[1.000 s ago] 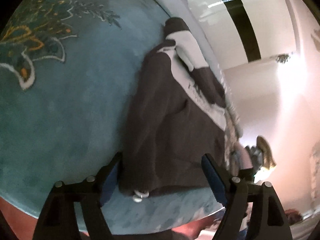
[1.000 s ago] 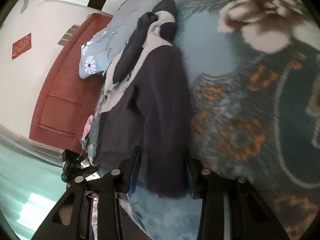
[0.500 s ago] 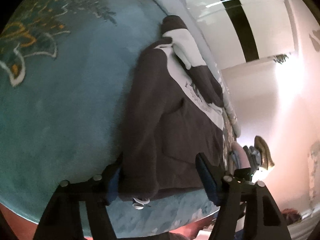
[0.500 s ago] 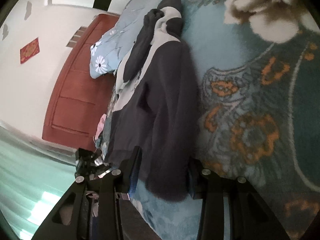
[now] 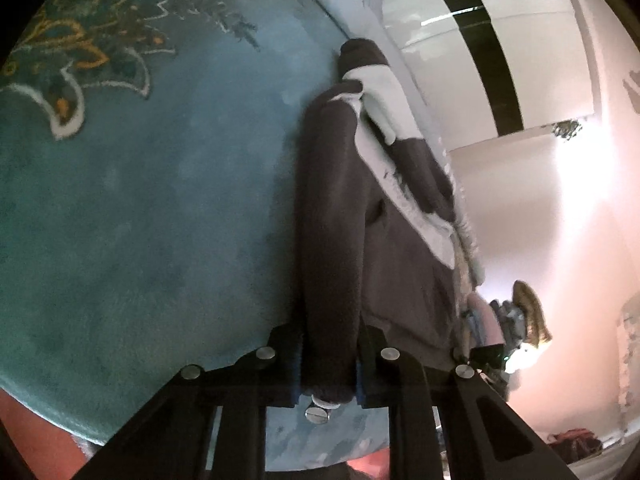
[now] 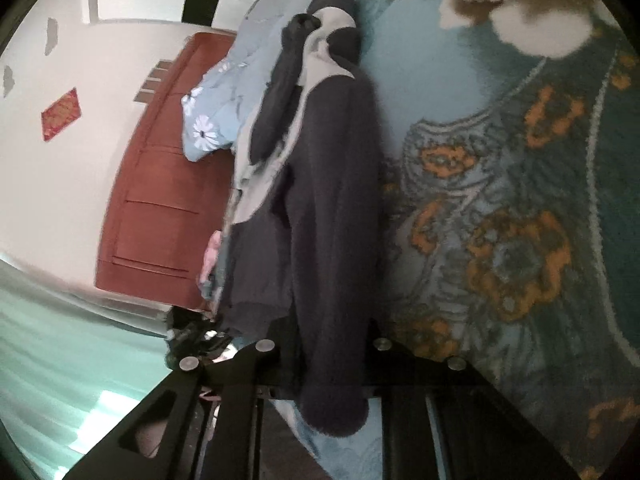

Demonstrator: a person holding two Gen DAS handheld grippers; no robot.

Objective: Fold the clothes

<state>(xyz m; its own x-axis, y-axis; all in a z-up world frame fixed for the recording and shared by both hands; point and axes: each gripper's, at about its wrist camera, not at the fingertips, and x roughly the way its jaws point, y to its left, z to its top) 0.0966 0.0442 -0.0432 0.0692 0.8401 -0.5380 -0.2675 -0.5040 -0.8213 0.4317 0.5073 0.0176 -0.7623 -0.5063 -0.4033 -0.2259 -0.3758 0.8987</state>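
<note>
A dark grey fleece jacket with white panels is laid lengthwise on a teal floral blanket covering a bed. Its near hem is gripped by both grippers: the left gripper and right gripper fingers have just been closed on folds of it.

The left gripper, fingers just closing, pinches the dark fleece jacket on the teal blanket.
</note>
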